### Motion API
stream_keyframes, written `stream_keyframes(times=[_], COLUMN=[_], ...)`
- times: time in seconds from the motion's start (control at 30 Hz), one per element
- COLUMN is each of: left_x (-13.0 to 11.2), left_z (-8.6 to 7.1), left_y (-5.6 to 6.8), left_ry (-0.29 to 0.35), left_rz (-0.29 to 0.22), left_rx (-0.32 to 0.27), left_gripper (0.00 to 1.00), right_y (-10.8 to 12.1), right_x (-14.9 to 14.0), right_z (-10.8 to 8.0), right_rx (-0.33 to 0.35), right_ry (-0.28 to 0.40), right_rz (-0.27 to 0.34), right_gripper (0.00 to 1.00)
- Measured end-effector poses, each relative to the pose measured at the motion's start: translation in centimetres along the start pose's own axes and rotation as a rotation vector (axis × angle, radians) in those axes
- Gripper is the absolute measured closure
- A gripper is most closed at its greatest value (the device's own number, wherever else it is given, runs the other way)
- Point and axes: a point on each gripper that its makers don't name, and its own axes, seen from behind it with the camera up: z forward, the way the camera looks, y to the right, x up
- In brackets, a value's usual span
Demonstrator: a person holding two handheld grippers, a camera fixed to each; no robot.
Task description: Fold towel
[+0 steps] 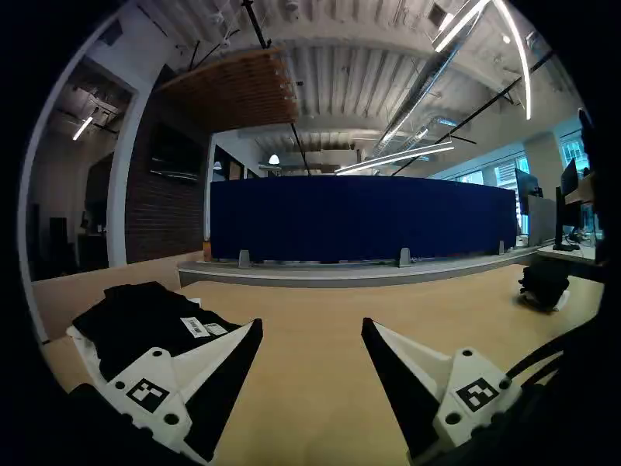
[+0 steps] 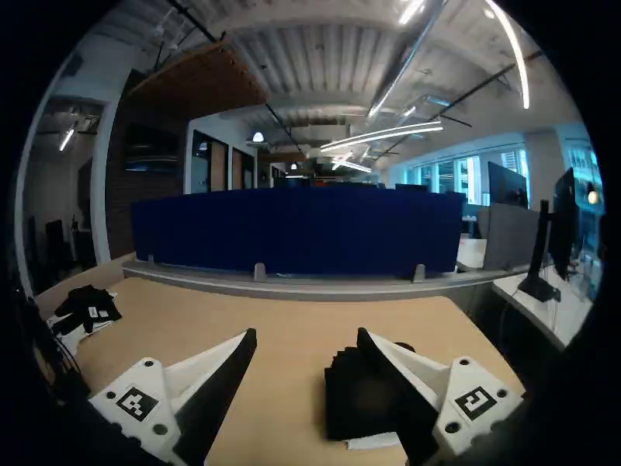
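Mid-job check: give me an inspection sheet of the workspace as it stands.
Surface: wooden desk, bare in the middle.
Job's things: black towel with tag at left; folded black stack at right.
Clutter: nothing seen.
Grippers: left gripper and right gripper, jaws open, holding nothing.
Cables: black cables beside the left gripper.
Surroundings: blue partition, monitors.

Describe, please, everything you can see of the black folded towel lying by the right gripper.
The black folded towel looks like soft, matte cloth, folded into a squarish stack with layered edges along its left side. It lies flat on the light wooden table, with something white peeking out under its front edge. One finger of the open right gripper overlaps its right side; contact cannot be told.
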Motion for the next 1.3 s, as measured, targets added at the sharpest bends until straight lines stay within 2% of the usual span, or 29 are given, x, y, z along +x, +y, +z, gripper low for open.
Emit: stream_keyframes(times=[0.3, 0.6, 0.8, 1.0, 1.3], left_x=[0.0, 0.0, 0.0, 0.0, 0.0], left_z=[0.0, 0.0, 0.0, 0.0, 0.1], left_y=[0.0, 0.0, 0.0, -0.1, -0.1], left_ry=[0.000, 0.000, 0.000, 0.000, 0.000], left_rz=[0.000, 0.000, 0.001, 0.000, 0.001], left_rx=[0.000, 0.000, 0.000, 0.000, 0.000], left_gripper=[0.05, 0.05, 0.05, 0.05, 0.05], right_y=[2.2, 2.6, 2.5, 2.0, 1.8], right_x=[-4.5, -9.1, -10.2, -11.1, -11.2], right_z=[0.0, 0.2, 0.5, 0.6, 0.1], right_rx=[-0.035, -0.059, -0.070, -0.075, -0.091], right_ry=[0.041, 0.087, 0.118, 0.126, 0.160], right_rz=[0.069, 0.126, 0.158, 0.161, 0.122], right_gripper=[0.00, 0.00, 0.00, 0.00, 0.00])
